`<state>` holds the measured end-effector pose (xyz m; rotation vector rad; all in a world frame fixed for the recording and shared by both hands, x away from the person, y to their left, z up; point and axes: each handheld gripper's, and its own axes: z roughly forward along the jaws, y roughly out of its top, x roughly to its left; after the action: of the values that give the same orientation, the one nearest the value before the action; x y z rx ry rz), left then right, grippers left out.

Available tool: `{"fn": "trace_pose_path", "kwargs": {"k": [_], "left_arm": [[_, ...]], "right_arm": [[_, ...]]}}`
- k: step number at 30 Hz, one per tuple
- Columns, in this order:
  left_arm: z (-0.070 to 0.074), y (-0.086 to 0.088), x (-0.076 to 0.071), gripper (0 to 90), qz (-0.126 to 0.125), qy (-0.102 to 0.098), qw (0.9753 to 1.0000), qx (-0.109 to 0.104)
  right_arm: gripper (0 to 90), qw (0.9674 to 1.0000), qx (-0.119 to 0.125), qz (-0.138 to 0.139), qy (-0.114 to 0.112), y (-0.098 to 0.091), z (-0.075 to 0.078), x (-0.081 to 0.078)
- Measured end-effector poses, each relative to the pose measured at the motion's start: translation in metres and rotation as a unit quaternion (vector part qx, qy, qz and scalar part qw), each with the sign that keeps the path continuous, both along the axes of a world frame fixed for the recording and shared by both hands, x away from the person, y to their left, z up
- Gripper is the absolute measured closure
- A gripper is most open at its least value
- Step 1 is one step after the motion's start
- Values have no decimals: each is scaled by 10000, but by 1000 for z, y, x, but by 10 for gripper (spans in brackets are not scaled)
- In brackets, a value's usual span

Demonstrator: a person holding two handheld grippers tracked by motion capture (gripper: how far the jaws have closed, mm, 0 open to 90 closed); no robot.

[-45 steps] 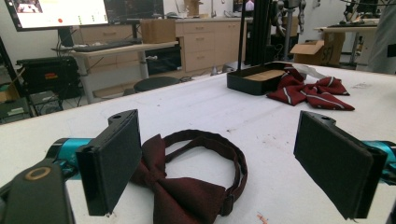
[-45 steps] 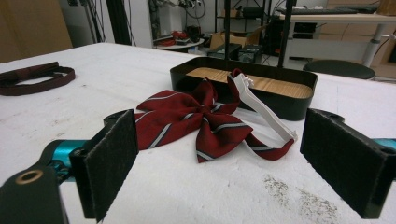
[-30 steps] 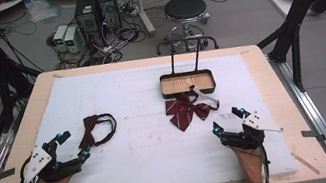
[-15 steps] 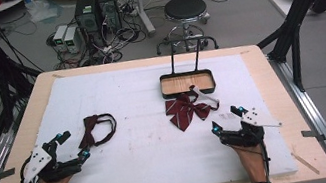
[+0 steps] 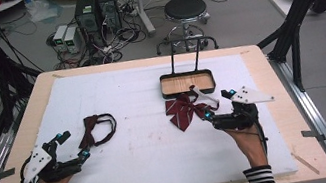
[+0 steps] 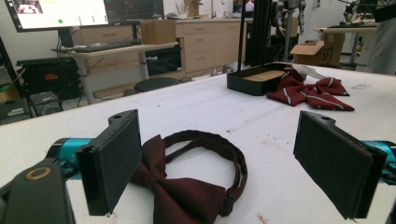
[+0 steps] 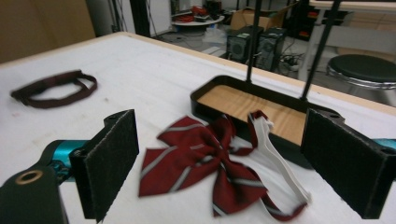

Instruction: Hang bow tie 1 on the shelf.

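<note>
A dark maroon bow tie (image 5: 98, 128) (image 6: 187, 186) with a looped strap lies on the white mat at the left. My left gripper (image 5: 73, 146) (image 6: 224, 163) stands open just short of it, jaws on either side. A red striped ribbon bow (image 5: 183, 110) (image 7: 210, 163) with a white strap lies beside a black tray (image 5: 185, 75) (image 7: 219, 88) with a wooden floor. My right gripper (image 5: 218, 103) (image 7: 233, 163) is open at the bow's right edge, nothing between its jaws.
The tray carries a tall black wire handle (image 5: 184, 56). The white mat (image 5: 146, 150) covers a wooden table (image 5: 274, 102). A stool (image 5: 185, 9), computer boxes (image 5: 94, 7) and black frame posts (image 5: 305, 0) stand beyond the table.
My right gripper has moved forward and left, up to the striped bow's right side. The left gripper and both bows have stayed put.
</note>
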<state>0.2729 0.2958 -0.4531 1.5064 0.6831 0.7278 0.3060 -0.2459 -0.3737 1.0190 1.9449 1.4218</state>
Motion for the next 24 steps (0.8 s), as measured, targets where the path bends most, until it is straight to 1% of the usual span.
{"fn": "trace_pose_path", "kwargs": {"k": [1, 4, 5, 7, 8, 9, 11, 12, 14, 15, 16, 17, 18, 22, 24], "left_arm": [[0, 0, 0, 155, 2, 5, 10000, 5], [0, 0, 0, 154, 0, 14, 10000, 0], [0, 0, 0, 154, 10, 14, 10000, -6], [0, 0, 0, 154, 0, 12, 10000, 5], [0, 0, 0, 154, -2, 11, 10000, -7], [0, 0, 0, 154, 2, 12, 10000, 3], [0, 1, 0, 154, -4, 29, 10000, -5], [0, 1, 0, 154, -10, 29, 10000, -1], [0, 1, 0, 154, -8, 30, 10000, 4], [0, 1, 0, 154, -8, 30, 10000, 4], [0, 1, 0, 154, -5, 32, 10000, 3], [0, 1, 0, 153, -3, 32, 10000, 0], [0, 1, 0, 153, 1, 34, 10000, -5], [0, 1, 0, 153, -1, 34, 10000, -1], [0, 1, 0, 153, 3, 33, 10000, -2]], "right_arm": [[105, 10000, 31, 8, 20, 1, 3, 1], [105, 9999, -118, 113, 31, 7, 14, 8], [105, 9998, -151, 107, 85, 9, 17, 11], [105, 9996, -179, 165, 117, 13, 24, 17], [105, 9995, -231, 176, 96, 14, 27, 20], [105, 9994, -230, 181, 156, 17, 30, 22], [105, 9993, -271, 214, 119, 19, 32, 25], [105, 9988, -351, 302, 159, 25, 36, 31], [105, 9981, -457, 324, 252, 29, 38, 38], [105, 9978, -478, 365, 281, 31, 38, 42], [105, 9978, -478, 365, 281, 31, 38, 42], [106, 9973, -526, 399, 325, 32, 38, 45], [106, 9958, -738, 330, 428, 36, 37, 51], [106, 9930, -915, 368, 648, 41, 29, 61], [114, 9912, -952, 408, 827, 42, 24, 66]]}}
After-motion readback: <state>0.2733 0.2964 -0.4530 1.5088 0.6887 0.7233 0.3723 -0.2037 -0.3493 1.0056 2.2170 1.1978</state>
